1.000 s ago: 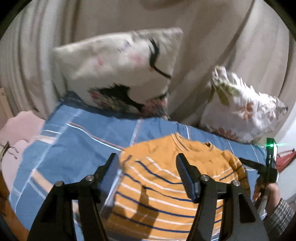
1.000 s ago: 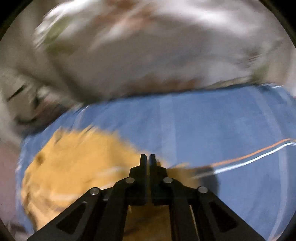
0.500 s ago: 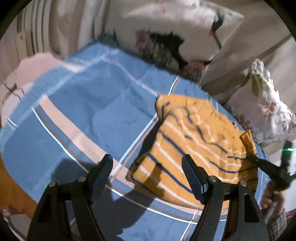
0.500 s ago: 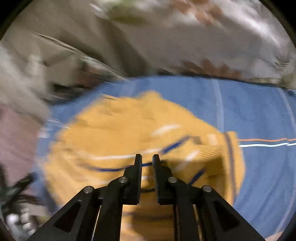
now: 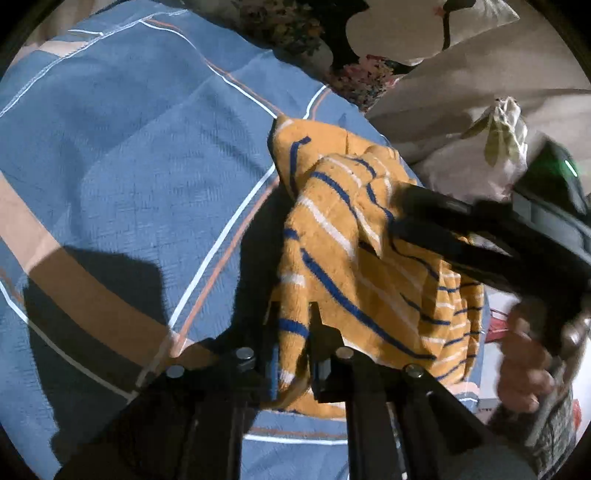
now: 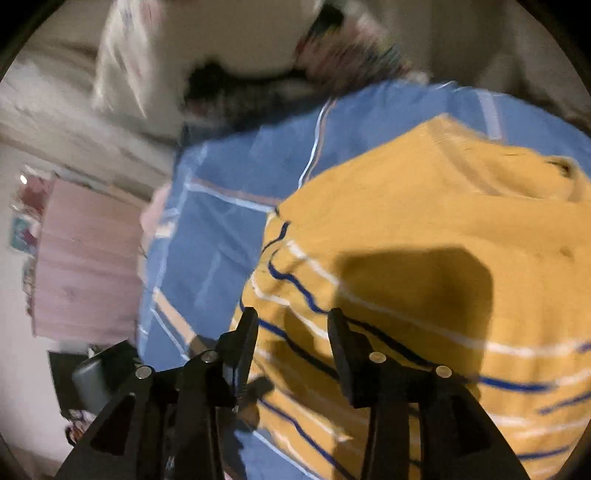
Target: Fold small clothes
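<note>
A small orange sweater with blue and white stripes lies on a blue plaid blanket. My left gripper is shut on the sweater's near edge, and the cloth is bunched and lifted above it. My right gripper is open, its fingers just above the sweater near its striped left part, with nothing between them. The right gripper also shows in the left wrist view, over the sweater's far side.
A cream pillow with dark print and a floral pillow lie at the blanket's far edge. A pink cloth lies beyond the blanket's left edge. The blanket's left half is flat.
My left gripper went from open above the sweater to shut on its near edge, lifting it. My right gripper opened from shut and moved leftward over the sweater.
</note>
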A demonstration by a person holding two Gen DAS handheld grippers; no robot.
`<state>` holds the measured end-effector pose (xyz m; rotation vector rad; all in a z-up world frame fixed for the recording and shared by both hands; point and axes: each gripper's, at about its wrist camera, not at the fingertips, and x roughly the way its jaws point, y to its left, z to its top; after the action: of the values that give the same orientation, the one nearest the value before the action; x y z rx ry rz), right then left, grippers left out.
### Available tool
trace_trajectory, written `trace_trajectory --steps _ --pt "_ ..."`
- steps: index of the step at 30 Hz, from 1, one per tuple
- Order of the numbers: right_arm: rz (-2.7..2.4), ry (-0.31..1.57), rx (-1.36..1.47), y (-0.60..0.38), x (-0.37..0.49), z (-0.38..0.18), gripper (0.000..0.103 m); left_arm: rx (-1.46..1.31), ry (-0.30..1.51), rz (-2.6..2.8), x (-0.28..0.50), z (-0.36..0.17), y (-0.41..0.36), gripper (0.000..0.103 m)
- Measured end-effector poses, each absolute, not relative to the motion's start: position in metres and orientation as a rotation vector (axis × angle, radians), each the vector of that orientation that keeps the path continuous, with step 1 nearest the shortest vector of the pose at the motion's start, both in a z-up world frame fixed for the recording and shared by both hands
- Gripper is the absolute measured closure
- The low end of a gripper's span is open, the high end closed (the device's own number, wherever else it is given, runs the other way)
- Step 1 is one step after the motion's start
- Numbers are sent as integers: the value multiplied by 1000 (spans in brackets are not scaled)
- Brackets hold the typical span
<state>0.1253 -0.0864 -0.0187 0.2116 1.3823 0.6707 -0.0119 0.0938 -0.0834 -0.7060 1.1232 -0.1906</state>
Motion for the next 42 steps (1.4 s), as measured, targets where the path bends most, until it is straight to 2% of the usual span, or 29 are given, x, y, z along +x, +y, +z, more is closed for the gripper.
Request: trace_trajectory --steps 2,6,10,13,14,15,16,17,18,19,23,27,31,33,38,42 --pt "613 1408 131 -67 125 -30 54 -738 1124 -223 -15 -83 97 92" --pt "531 1388 -53 -33 119 -35 33 -755 1115 -277 -25 -77 99 93" --pt "452 1372 -269 -3 113 -43 26 -763 1083 -333 -33 -66 100 93" --pt "397 1356 -413 13 105 -51 26 -792 1078 -357 -35 -67 99 93" --pt "376 1339 -468 17 100 -54 27 -802 1079 -356 -36 -69 99 93" --pt "366 1322 -506 18 97 -55 35 -811 1080 -352 -36 -70 100 93" --pt "349 1298 -543 18 93 -55 52 -814 1077 -347 -38 -70 100 93" --pt "324 1254 -591 15 89 -54 61 -814 1072 -343 -39 -69 100 93" --pt "320 1230 -605 10 86 -52 78 -811 1068 -339 -42 -68 99 93" --pt "329 1203 -606 3 84 -49 86 -807 1063 -337 -44 -66 97 93" --pt "405 1180 -430 -27 85 -27 91 -808 1047 -345 -52 -50 93 93" --pt "492 1142 -191 -82 90 9 92 -803 940 -302 -73 -5 105 92" --pt "510 1081 19 -153 94 43 92 -757 889 -203 -88 21 105 72" --pt "498 1058 107 -204 95 50 92 -724 898 -163 -87 25 94 72" --pt "380 1049 255 -322 98 26 92 -702 947 -196 -56 16 51 72" --pt "287 1121 394 -395 93 -21 91 -653 1020 -262 -34 4 -1 72"
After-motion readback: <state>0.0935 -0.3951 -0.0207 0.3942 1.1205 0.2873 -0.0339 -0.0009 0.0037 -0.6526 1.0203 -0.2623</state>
